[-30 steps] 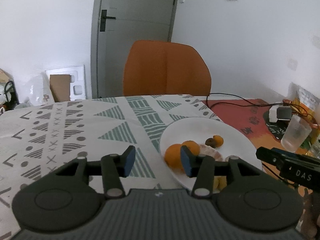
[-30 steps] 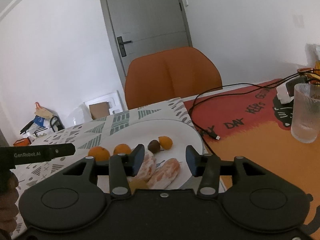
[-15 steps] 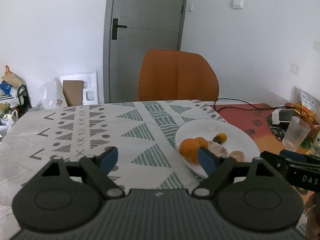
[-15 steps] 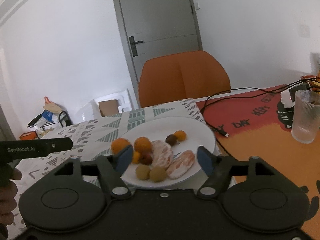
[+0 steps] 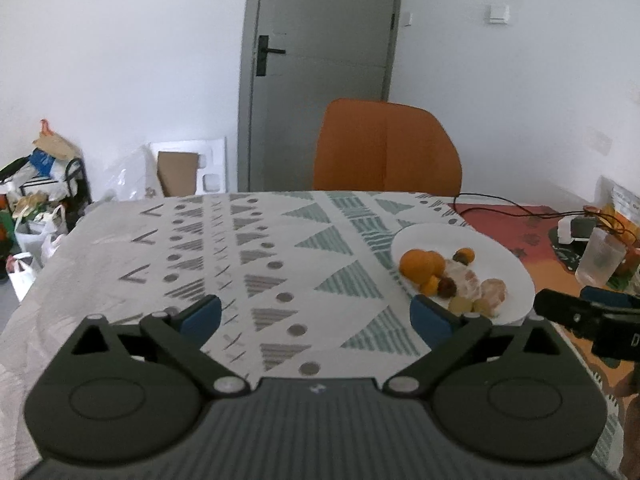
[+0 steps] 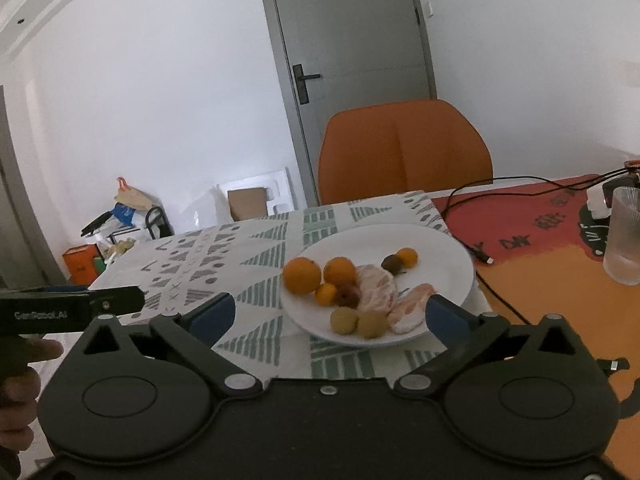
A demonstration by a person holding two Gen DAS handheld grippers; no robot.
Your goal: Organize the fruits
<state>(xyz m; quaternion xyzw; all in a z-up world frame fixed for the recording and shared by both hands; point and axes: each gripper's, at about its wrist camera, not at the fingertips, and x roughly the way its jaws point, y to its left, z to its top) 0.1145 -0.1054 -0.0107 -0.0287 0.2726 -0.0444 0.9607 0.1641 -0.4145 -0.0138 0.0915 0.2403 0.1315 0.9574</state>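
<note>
The left gripper (image 5: 316, 316) has its matte black linkage arms splayed wide, the blue rubbery pads (image 5: 200, 314) far apart with nothing between them. Under the gap lies the tablecloth (image 5: 240, 248), a soft white fabric printed with grey and green triangles, dots and crosses. Ahead and to the right of its right finger sits the plate (image 5: 516, 272), round, smooth and glossy white, holding the fruits.

The right gripper (image 6: 330, 314) is likewise spread fully, its blue pads (image 6: 214, 314) flanking the near rim of the plate (image 6: 440, 248) without touching it, and empty. Just beyond the gap lie two small, dull yellow-green round fruits (image 6: 344, 320) side by side, and next to them toward the right finger a pale pink peeled citrus segment cluster (image 6: 410, 304). Farther ahead is a larger peeled citrus (image 6: 376, 284) with stringy white pith, a small wrinkled reddish-brown fruit (image 6: 347, 295) and a little orange kumquat (image 6: 326, 294). Behind those, two smooth round oranges (image 6: 302, 274) sit touching; at the far side a dark brown fruit (image 6: 391, 263) leans against another kumquat (image 6: 407, 257).

Right of the plate, an orange and red mat (image 6: 540, 272) carries a thin black cable (image 6: 480, 196) and a ribbed clear glass (image 6: 624, 236). Past the table's far edge stands an orange chair (image 6: 404, 148) with a smooth curved back.
</note>
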